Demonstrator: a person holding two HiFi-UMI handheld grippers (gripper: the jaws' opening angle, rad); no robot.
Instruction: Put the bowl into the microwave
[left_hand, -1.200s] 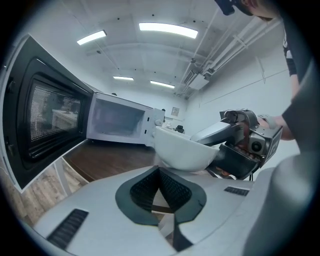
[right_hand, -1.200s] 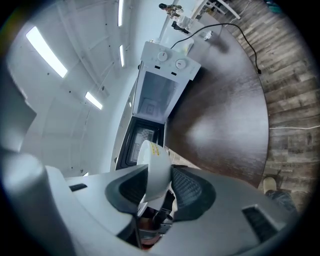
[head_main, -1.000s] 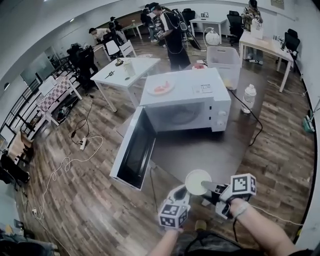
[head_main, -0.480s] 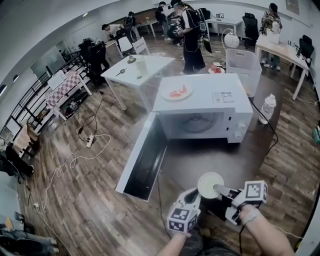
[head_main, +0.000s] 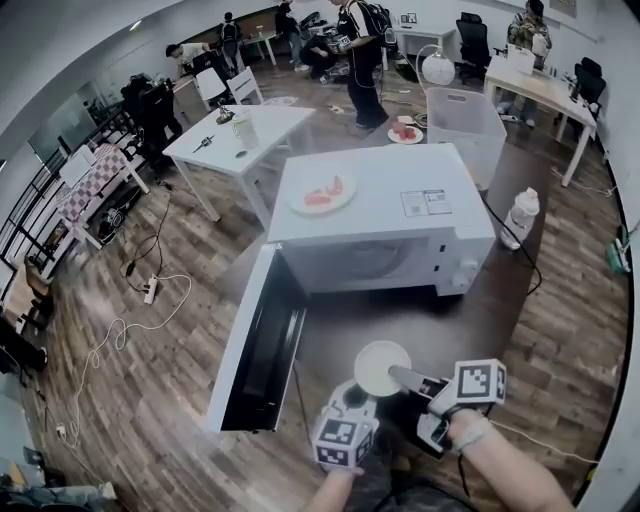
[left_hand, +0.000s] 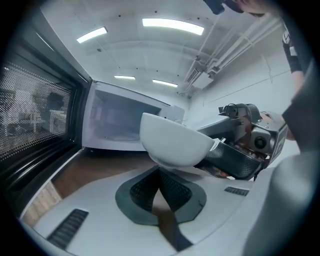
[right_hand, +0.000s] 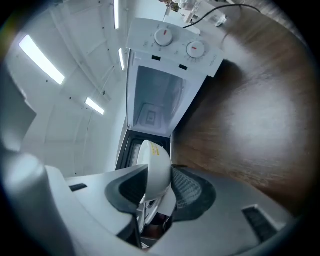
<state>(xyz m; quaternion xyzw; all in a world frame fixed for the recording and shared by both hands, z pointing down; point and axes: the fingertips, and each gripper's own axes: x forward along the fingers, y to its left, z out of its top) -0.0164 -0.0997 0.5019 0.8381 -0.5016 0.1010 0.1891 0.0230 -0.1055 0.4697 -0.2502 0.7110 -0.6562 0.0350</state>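
Note:
A white bowl hangs over the dark table in front of the white microwave. The microwave's door is swung wide open to the left. My right gripper is shut on the bowl's rim, one jaw inside and one outside; in the right gripper view the bowl stands edge-on between the pads of that gripper, with the open microwave beyond. My left gripper sits just below and left of the bowl, shut and empty. In the left gripper view the bowl hovers above that gripper's tips.
On top of the microwave sits a plate with red food. A water bottle and a clear plastic bin stand to the right behind it, a white table to the back left. People stand at the far end. Cables lie on the floor at left.
The head view has shifted. The bowl and both grippers have edged a little nearer the microwave's front, with the right gripper's hold on the rim unchanged.

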